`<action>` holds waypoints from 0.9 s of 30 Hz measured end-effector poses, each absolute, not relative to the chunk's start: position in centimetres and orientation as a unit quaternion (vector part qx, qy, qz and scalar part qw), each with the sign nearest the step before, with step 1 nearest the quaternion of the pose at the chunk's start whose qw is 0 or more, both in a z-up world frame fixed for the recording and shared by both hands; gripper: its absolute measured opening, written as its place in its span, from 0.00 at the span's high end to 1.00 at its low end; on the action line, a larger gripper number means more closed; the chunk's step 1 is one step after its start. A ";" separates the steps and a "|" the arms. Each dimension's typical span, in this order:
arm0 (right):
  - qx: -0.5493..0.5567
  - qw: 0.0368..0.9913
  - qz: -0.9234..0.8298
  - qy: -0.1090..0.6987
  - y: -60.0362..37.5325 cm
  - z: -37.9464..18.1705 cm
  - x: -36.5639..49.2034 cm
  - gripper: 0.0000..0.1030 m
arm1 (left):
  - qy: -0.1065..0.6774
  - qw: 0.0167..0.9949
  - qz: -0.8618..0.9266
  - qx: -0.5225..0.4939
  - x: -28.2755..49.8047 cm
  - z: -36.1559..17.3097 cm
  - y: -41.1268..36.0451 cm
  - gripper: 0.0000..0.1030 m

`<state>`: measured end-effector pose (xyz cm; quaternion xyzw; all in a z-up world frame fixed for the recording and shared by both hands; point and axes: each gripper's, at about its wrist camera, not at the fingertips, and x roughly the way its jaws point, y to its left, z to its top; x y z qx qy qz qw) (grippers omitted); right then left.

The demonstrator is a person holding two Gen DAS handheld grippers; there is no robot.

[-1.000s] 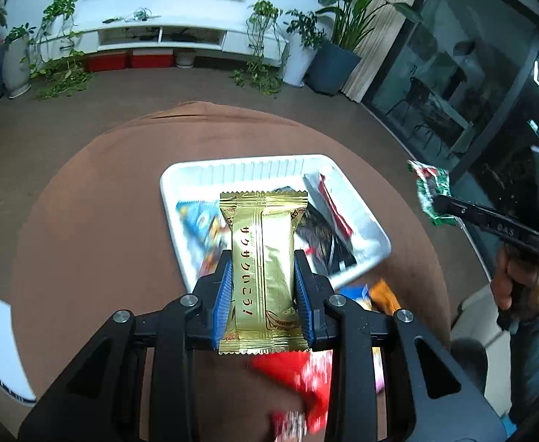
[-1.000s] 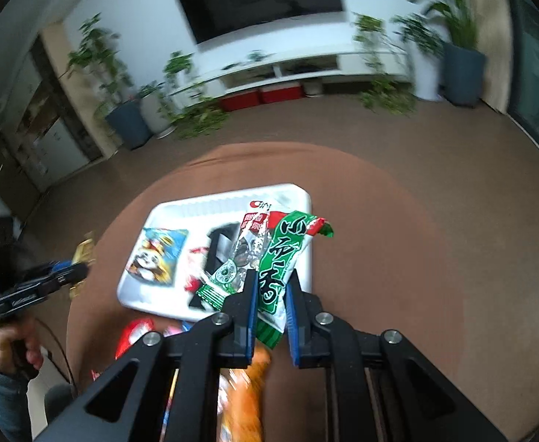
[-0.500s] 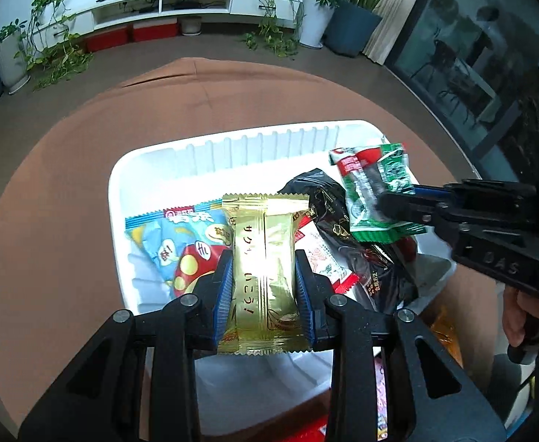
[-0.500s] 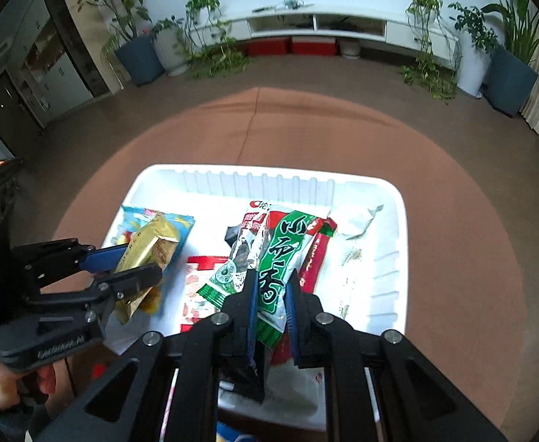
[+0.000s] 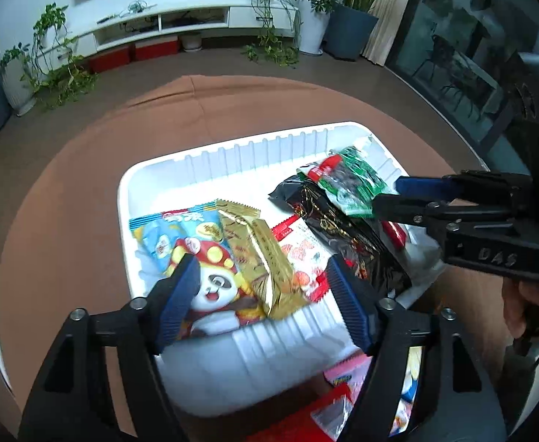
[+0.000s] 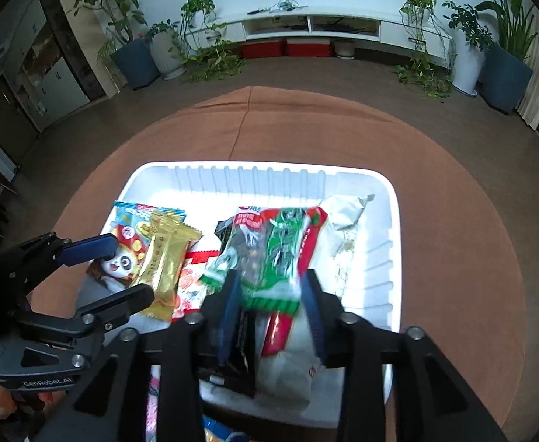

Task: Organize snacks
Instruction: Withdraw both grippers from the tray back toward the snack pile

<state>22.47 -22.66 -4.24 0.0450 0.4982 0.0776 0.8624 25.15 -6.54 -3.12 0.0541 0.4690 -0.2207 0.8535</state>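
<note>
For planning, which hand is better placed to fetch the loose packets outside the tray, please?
Probably left: left tongs, opening, are empty with loose packets below; right tongs, opening, have the green packet between them.

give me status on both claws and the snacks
Both claws opening. Left claw off gold packet; right claw off green packet. Both in white tray. Nothing blocking.
</note>
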 end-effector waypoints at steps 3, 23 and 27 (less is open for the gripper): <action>0.073 0.875 0.090 0.470 -23.4 -2.6 20.5 0.32 | 0.446 0.868 -0.210 0.063 23.2 -1.9 -5.6 0.02; 0.191 0.888 0.080 0.411 -26.4 -2.6 3.6 0.05 | 0.411 0.898 -0.141 0.073 7.9 -1.4 0.8 0.00; 0.199 0.880 0.075 0.424 -26.1 -4.1 1.3 0.05 | 0.437 0.886 -0.137 0.074 5.7 -4.0 2.1 0.00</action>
